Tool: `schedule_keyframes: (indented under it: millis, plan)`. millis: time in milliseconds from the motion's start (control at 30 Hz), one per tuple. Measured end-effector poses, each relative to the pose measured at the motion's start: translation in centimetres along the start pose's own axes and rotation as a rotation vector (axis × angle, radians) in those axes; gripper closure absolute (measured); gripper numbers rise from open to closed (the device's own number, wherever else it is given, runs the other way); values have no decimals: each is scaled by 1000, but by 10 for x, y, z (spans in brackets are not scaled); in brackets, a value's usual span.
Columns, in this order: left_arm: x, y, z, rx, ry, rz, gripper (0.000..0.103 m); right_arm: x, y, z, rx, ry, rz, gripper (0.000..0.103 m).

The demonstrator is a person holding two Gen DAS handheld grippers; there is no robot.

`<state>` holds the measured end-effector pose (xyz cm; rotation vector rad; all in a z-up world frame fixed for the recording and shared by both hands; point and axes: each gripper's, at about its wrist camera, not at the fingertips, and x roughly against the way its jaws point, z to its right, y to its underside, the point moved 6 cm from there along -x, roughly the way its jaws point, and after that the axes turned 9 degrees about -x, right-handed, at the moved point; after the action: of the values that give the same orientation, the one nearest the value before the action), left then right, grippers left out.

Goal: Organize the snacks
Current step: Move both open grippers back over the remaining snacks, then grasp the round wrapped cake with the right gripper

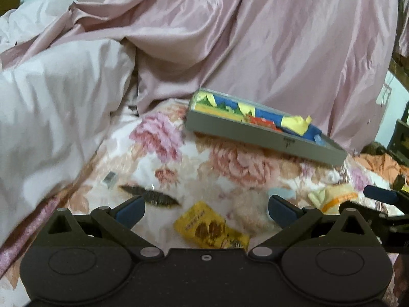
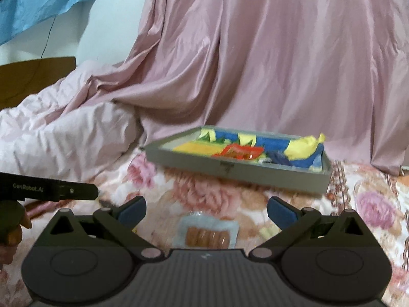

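a: grey tray (image 2: 237, 172) sits on the floral bedspread (image 1: 158, 153), on the far side from my grippers, backed by the draped pink satin sheet (image 2: 268, 64). it already holds wrappers in blue, yellow and red.

b: and your left gripper (image 1: 205, 211)?

a: jaws spread wide, nothing between the pads. a yellow snack packet (image 1: 212, 230) lies on the bedspread just beneath that gap, near me. a dark, leaf-shaped thing (image 1: 150, 195) lies to its left; too blurred to name.

b: the right one?

a: my right gripper (image 2: 205, 211) also stands wide and empty. under it is a clear packet of brown biscuits (image 2: 207, 235), flat on the bedspread, well short of the tray.

b: do the two grippers see each other?

a: yes. the left view catches a blue pad of the right gripper at its right edge, and the right view shows the left gripper's black body at its left edge, with part of a hand (image 2: 12, 230) below it. a rumpled pale duvet (image 1: 51, 107) lies on the left.
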<state>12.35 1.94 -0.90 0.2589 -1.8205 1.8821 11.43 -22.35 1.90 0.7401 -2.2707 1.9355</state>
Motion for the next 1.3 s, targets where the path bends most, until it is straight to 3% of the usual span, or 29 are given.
schedule_keyframes:
  millis: [333,833,1033,1300]
  plan:
    - [-17,22,1,-20,14,-104,1,0,53,-10,11,25,-159,0]
    - [-32,35,5,-67,39,-152,1,-20,82,-15,26,28,-309,0]
    - [-38,38,7,-88,56,-160,1,-26,90,-17,48,21,-338,0]
    - [-55,38,11,-136,74,-154,1,-32,85,-22,158,-37,-297,0]
